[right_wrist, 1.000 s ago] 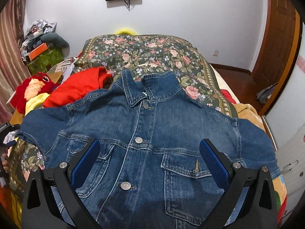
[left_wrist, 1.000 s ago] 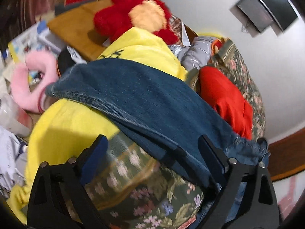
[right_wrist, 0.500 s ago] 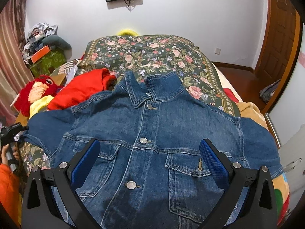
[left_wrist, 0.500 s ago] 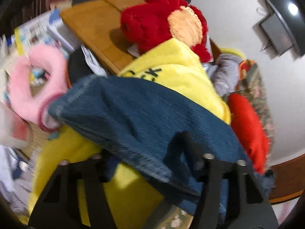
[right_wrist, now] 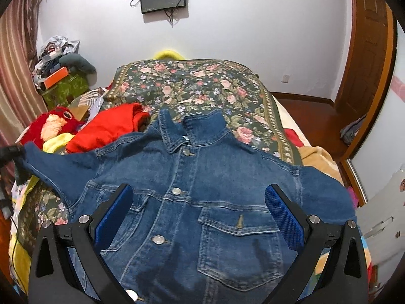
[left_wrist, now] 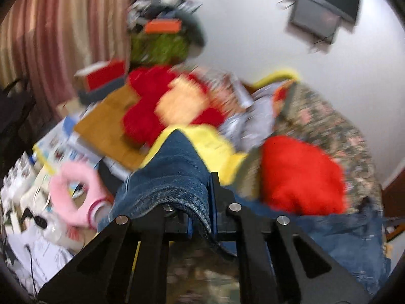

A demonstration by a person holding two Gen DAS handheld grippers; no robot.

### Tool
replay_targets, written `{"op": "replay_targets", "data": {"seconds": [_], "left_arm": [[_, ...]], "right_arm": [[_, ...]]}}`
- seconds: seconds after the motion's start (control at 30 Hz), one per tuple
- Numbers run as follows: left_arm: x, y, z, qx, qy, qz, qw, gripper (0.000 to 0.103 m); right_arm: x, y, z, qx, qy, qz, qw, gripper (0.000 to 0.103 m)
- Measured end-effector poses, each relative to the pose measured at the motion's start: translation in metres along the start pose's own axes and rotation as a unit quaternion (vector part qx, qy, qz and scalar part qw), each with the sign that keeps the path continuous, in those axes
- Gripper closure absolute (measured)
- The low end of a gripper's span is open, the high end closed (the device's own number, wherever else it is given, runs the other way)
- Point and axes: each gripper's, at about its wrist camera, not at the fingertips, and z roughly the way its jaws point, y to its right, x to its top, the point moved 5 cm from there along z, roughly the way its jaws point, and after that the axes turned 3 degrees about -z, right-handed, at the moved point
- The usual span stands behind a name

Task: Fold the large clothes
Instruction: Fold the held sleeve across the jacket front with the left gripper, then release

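Note:
A blue denim jacket (right_wrist: 207, 185) lies front up, buttoned, on the bed with its collar toward the far wall. My left gripper (left_wrist: 209, 192) is shut on the jacket's left sleeve (left_wrist: 172, 177), whose denim drapes over the jaws and stands lifted off the bed. In the right wrist view that sleeve (right_wrist: 48, 162) stretches up to the far left, where the left gripper (right_wrist: 12, 152) shows as a dark shape. My right gripper (right_wrist: 200, 212) hovers open over the jacket's chest, pads apart with nothing between them.
A floral bedspread (right_wrist: 192, 86) covers the bed. A red garment (right_wrist: 111, 126), a yellow garment (left_wrist: 215, 147) and a red plush toy (right_wrist: 53, 124) lie left of the jacket. Clutter, a pink ring cushion (left_wrist: 76, 192) and a wooden board (left_wrist: 108, 129) fill the left side.
My left gripper went from open around the sleeve to shut on it and rose, lifting the sleeve. The right gripper barely moved and stayed open.

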Motion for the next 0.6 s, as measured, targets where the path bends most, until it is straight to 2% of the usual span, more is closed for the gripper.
{"op": "replay_targets", "data": {"seconds": [0.1, 0.2, 0.3, 0.4, 0.47, 0.5, 0.6], "left_arm": [[0.008, 0.046, -0.028, -0.060, 0.013, 0.020, 0.9979, 0.093], [0.005, 0.102, -0.053, -0.116, 0.017, 0.059, 0.9914, 0.093], [-0.009, 0.158, -0.072, -0.170, 0.006, 0.096, 0.9807, 0.093], [-0.040, 0.218, -0.079, -0.214, -0.022, 0.139, 0.9668, 0.093], [-0.058, 0.247, -0.079, -0.226, -0.038, 0.163, 0.9596, 0.093], [-0.073, 0.266, -0.079, -0.238, -0.055, 0.182, 0.9526, 0.093], [-0.110, 0.300, -0.078, -0.262, -0.091, 0.206, 0.9384, 0.093]], "right_arm": [[0.002, 0.006, -0.003, 0.026, 0.000, 0.018, 0.999, 0.000], [0.001, 0.012, -0.004, 0.051, 0.005, 0.047, 0.998, 0.000], [-0.002, 0.015, -0.002, 0.063, 0.001, 0.052, 0.997, 0.000], [-0.007, 0.020, 0.002, 0.074, -0.013, 0.052, 0.996, 0.000], [-0.011, 0.024, 0.004, 0.082, -0.020, 0.052, 0.995, 0.000], [-0.012, 0.026, 0.006, 0.082, -0.025, 0.050, 0.995, 0.000], [-0.019, 0.033, 0.007, 0.077, -0.035, 0.038, 0.996, 0.000]]}}
